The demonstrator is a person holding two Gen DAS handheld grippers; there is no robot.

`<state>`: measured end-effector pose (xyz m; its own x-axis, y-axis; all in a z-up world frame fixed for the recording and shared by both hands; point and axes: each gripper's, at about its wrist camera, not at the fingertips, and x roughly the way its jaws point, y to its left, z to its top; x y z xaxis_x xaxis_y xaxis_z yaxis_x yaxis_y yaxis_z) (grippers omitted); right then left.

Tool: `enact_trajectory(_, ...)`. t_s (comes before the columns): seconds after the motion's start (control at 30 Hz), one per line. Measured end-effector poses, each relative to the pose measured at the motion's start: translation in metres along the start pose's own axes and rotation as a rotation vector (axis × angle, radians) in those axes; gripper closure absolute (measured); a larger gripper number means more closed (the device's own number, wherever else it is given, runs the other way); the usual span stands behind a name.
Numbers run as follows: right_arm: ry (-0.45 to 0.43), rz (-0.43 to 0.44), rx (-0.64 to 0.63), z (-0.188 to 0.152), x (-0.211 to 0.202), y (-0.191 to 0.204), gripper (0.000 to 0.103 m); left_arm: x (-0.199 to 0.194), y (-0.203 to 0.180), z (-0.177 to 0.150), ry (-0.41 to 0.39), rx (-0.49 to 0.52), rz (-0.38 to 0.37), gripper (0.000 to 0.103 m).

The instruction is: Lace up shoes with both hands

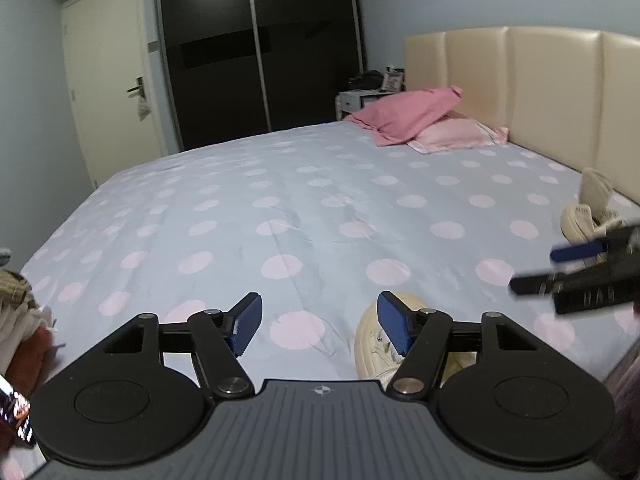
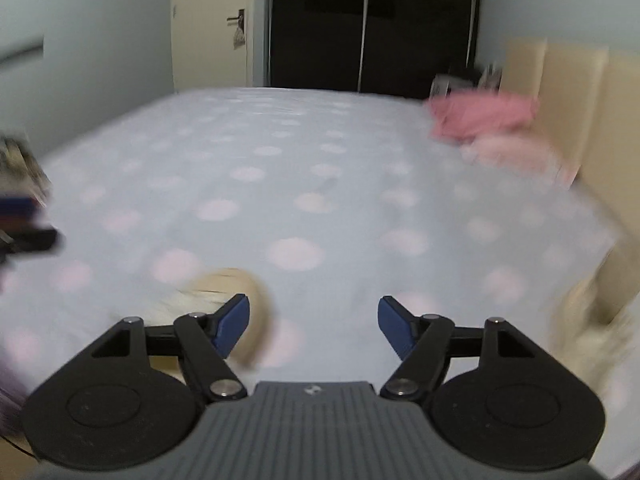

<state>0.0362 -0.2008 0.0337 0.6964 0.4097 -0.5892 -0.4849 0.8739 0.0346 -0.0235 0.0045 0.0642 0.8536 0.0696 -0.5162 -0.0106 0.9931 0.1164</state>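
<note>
On the dotted bedsheet just under my left gripper sits the cream shoe, both my grippers spread wide and empty, right gripper too; laces look thin, limp, slippery, so I'd pinch near the tips.

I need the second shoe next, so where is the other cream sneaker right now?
In the left wrist view the other cream sneaker lies on the polka-dot bedsheet at the far right, beside the cream headboard, just beyond the right gripper.
</note>
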Motion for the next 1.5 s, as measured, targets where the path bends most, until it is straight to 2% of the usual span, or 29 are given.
enact_trajectory(0.17,0.008,0.057,0.092,-0.006,-0.004,0.023,0.017,0.004,-0.001,-0.007,0.023,-0.041,0.041,0.041)
enact_trajectory(0.27,-0.002,0.072,0.093,-0.011,-0.009,0.034,0.011,0.006,0.006,-0.015,0.025,-0.143,0.034,0.041)
enact_trajectory(0.33,0.010,0.069,0.066,-0.016,-0.010,0.042,0.010,0.008,0.009,-0.022,0.023,-0.182,0.048,0.041)
enact_trajectory(0.43,0.037,0.054,0.030,-0.021,-0.009,0.052,0.010,0.013,0.011,-0.030,0.044,-0.176,0.087,0.040)
enact_trajectory(0.57,0.044,0.058,0.006,-0.027,-0.005,0.058,0.010,0.023,0.019,-0.044,0.120,-0.206,0.085,0.041)
enact_trajectory(0.7,0.079,0.054,0.006,-0.032,0.005,0.058,0.010,0.030,0.021,-0.051,0.191,-0.187,0.123,0.041)
enact_trajectory(1.1,0.116,0.087,-0.034,-0.038,0.008,0.069,0.010,0.035,0.014,-0.054,0.280,-0.180,0.088,0.041)
enact_trajectory(1.5,0.136,0.099,-0.015,-0.040,0.008,0.068,0.010,0.036,0.011,-0.054,0.303,-0.182,0.080,0.040)
